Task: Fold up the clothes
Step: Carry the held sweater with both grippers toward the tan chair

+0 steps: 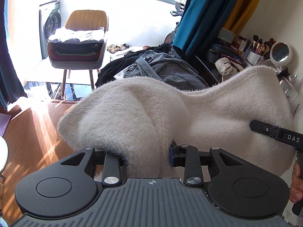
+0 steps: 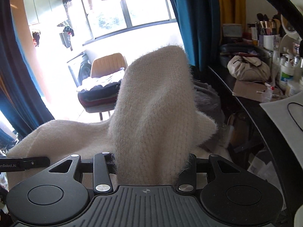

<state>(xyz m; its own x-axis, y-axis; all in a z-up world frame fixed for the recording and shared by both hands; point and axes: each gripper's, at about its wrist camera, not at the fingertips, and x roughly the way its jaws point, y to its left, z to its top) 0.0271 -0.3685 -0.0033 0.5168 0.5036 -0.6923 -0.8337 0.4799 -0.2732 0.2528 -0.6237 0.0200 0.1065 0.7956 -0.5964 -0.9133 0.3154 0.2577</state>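
A fluffy cream knit sweater (image 1: 170, 109) is held up in the air between both grippers. My left gripper (image 1: 146, 155) is shut on a bunched fold of it; the fabric hides the fingertips. My right gripper (image 2: 149, 162) is shut on another fold of the same sweater (image 2: 151, 113), which rises in a tall hump in front of the camera. The right gripper's finger (image 1: 274, 132) shows at the right edge of the left wrist view, against the sweater. The left gripper's finger (image 2: 28, 162) shows at the left edge of the right wrist view.
A pile of grey and black clothes (image 1: 161, 66) lies beyond the sweater. A tan chair (image 1: 79, 43) holds folded clothes, with a washing machine (image 1: 50, 24) behind it. A cluttered dark dresser (image 2: 255, 87) with bottles and brushes stands at right. Teal curtains (image 1: 198, 13) hang by the window.
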